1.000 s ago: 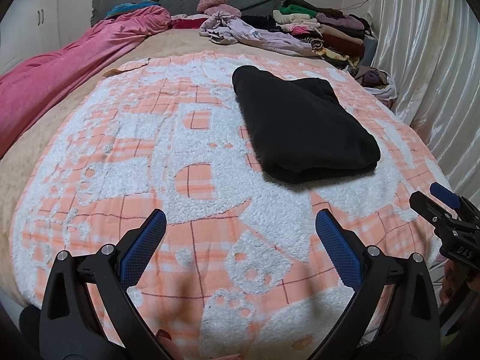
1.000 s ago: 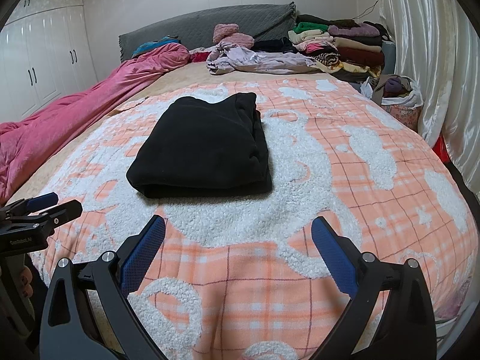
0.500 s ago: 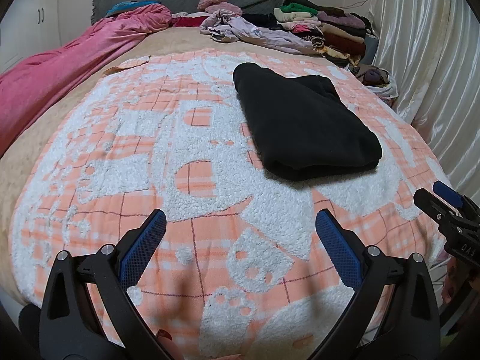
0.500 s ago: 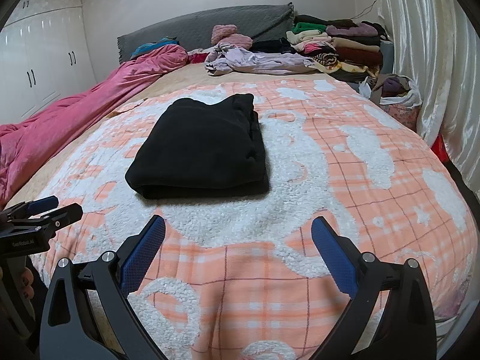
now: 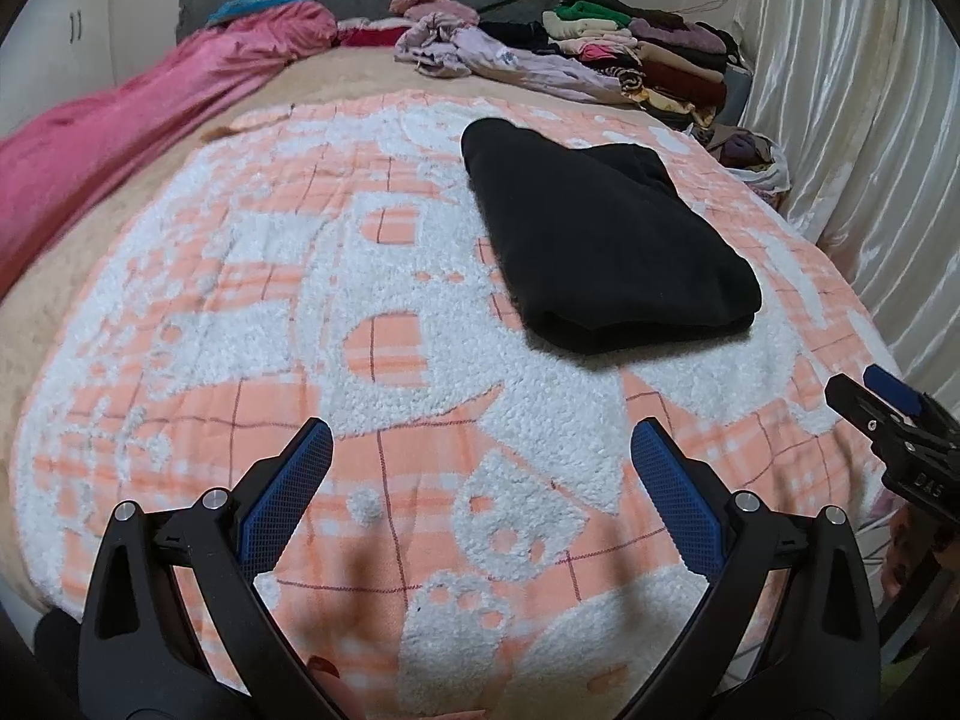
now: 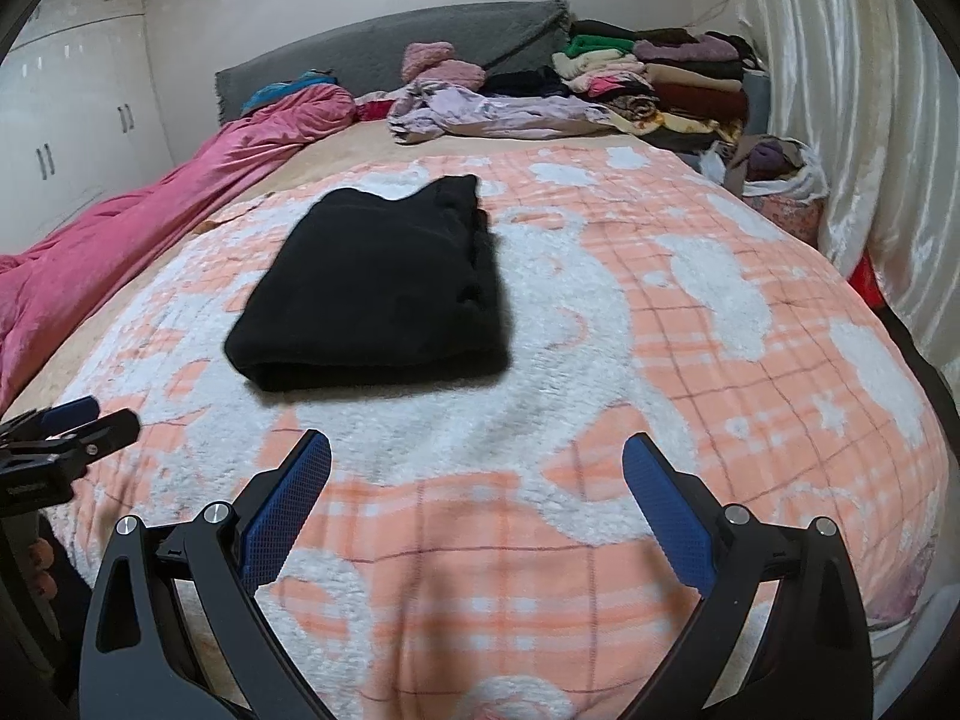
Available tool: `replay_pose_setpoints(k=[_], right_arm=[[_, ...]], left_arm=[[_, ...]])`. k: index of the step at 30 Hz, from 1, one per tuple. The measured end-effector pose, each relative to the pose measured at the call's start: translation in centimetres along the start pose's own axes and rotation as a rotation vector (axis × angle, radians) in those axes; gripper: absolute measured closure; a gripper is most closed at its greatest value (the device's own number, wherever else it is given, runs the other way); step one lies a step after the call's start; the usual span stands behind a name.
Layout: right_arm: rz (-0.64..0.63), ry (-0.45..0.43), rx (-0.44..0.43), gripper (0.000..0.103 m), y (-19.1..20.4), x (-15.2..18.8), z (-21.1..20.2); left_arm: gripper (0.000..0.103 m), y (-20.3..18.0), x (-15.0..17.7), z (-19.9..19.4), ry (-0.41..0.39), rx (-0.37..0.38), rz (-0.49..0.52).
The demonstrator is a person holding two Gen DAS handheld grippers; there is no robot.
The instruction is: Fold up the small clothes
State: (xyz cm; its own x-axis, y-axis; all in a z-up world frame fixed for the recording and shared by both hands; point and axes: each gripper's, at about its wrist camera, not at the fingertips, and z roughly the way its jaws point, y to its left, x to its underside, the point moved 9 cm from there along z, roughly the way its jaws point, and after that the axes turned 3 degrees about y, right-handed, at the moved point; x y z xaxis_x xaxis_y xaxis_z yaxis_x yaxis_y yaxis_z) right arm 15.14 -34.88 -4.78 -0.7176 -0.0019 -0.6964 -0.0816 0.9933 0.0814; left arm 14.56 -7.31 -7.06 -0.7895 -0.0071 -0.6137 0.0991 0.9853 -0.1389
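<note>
Black garment (image 5: 606, 246) lies folded on the blanket (image 5: 372, 312), mid-bed, toward the curtain-side edge. Left gripper (image 5: 480, 480) and right gripper (image 6: 477, 480) hang over the foot edge, jaws wide, holding nothing. Clothes pile (image 6: 660, 90) at the headboard corner.

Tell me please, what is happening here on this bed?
A person holds a two-finger gripper in each hand over an orange and white blanket. A black garment lies folded on it. The left gripper and the right gripper are both open and apart from it, holding nothing. Other clothes are stacked by the headboard.
</note>
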Motion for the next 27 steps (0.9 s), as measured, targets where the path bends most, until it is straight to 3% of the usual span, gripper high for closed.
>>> replay_pose_setpoints(k=[6, 10, 15, 20, 23, 27], right_arm=[[0.167, -0.019, 0.187, 0.006, -8.1, 1.0, -1.1], [0.305, -0.034, 0.369, 0.006, -16.3, 3.0, -3.7], [0.494, -0.047, 0.705, 0.005, -29.1, 8.4, -10.3], [0.719, 0.021, 0.962, 0.005, -38.9, 17.1, -16.4], [0.819, 0.091, 1.022, 0.005, -42.5, 22.1, -17.9], [0.926, 0.165, 1.003, 0.005, -45.0, 26.8, -17.3]], left_arm=[[0.010, 5.6, -0.6, 0.2, -0.013, -0.051, -0.104], [0.010, 12.8, -1.9, -0.4, -0.058, -0.110, -0.209], [0.010, 24.5, -3.2, -1.2, -0.085, -0.343, -0.305], [0.010, 35.1, -3.8, -1.0, -0.043, -0.464, -0.428], [0.010, 40.7, -4.2, -1.2, -0.023, -0.511, -0.500], [0.010, 47.4, -4.6, -1.1, 0.012, -0.586, -0.574]])
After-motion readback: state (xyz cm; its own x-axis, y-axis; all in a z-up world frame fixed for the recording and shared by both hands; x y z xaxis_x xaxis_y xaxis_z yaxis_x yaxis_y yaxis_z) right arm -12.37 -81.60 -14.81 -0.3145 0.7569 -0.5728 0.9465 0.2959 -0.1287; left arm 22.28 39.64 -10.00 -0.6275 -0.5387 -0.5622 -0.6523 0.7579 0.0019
